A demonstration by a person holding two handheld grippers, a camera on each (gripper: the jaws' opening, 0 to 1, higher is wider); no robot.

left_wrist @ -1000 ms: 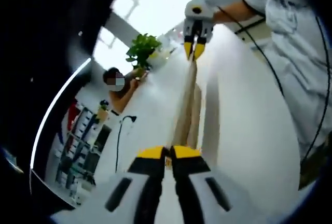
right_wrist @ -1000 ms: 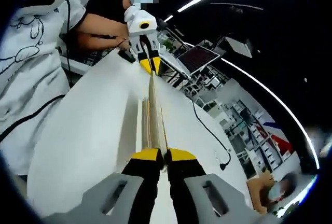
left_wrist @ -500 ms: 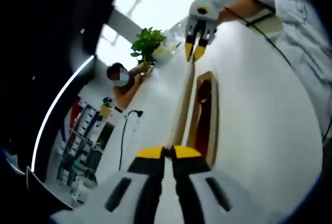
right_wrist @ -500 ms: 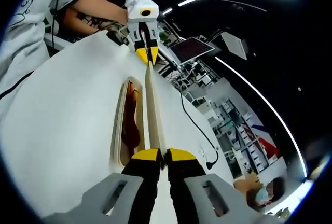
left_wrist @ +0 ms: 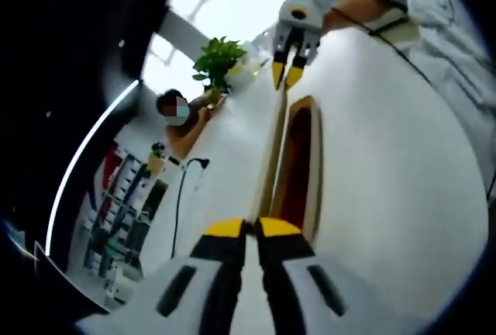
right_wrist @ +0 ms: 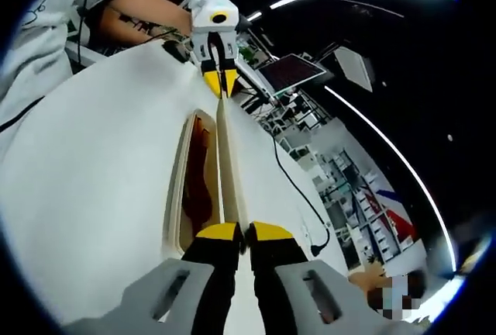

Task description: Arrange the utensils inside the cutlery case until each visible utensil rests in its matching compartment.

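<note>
I see the cutlery case (left_wrist: 304,166) lying open on the white bench (left_wrist: 387,180), pale wood rim around a dark reddish interior; its contents are too dim to tell. The raised lid (right_wrist: 229,166) stands on edge between my two tools. My left tool (left_wrist: 253,230) is clamped on one end of the lid's edge, my right tool (right_wrist: 240,233) on the other, facing each other along it. Bare bench spreads wide beside the case; a person (left_wrist: 180,118) sits at its far edge.
</note>
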